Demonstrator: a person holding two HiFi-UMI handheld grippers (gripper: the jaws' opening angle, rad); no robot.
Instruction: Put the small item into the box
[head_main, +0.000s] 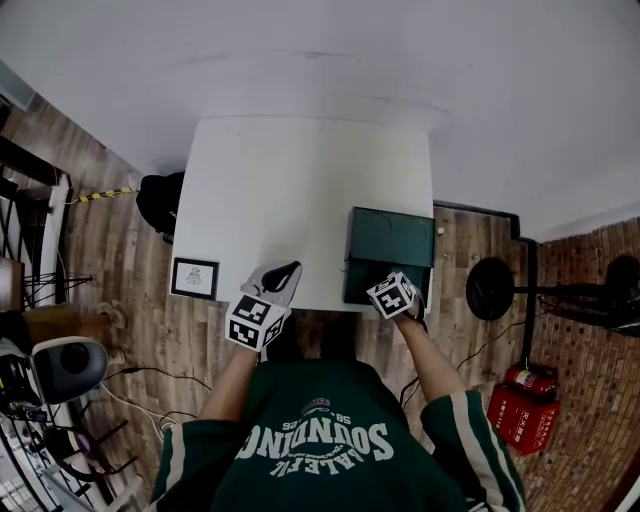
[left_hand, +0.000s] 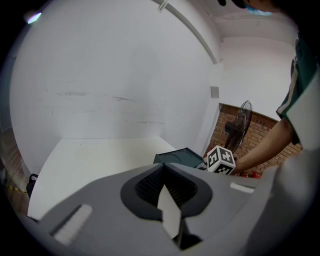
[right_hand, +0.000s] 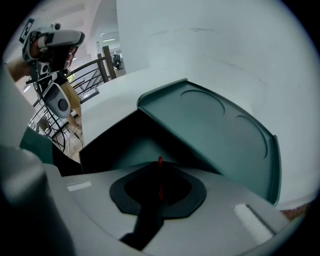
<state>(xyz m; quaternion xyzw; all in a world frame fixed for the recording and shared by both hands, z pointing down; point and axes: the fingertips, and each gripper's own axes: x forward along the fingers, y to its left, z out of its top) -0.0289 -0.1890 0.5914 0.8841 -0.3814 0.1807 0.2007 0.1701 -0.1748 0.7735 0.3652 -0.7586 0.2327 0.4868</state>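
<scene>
The task was part done, not finished. The right tongs (right_hand: 160, 182) were closed on a thin red small item (right_hand: 160, 170), which showed only as a narrow sliver, edge-on between the jaws. They held it just in front of the open mouth of the dark green lidded box (head_main: 390, 240), at the near right edge of the white desk (head_main: 290, 190). The lid was raised. Letting the item go inside was yet to do. The left tongs (head_main: 284, 273) were closed on nothing, at the near edge.
</scene>
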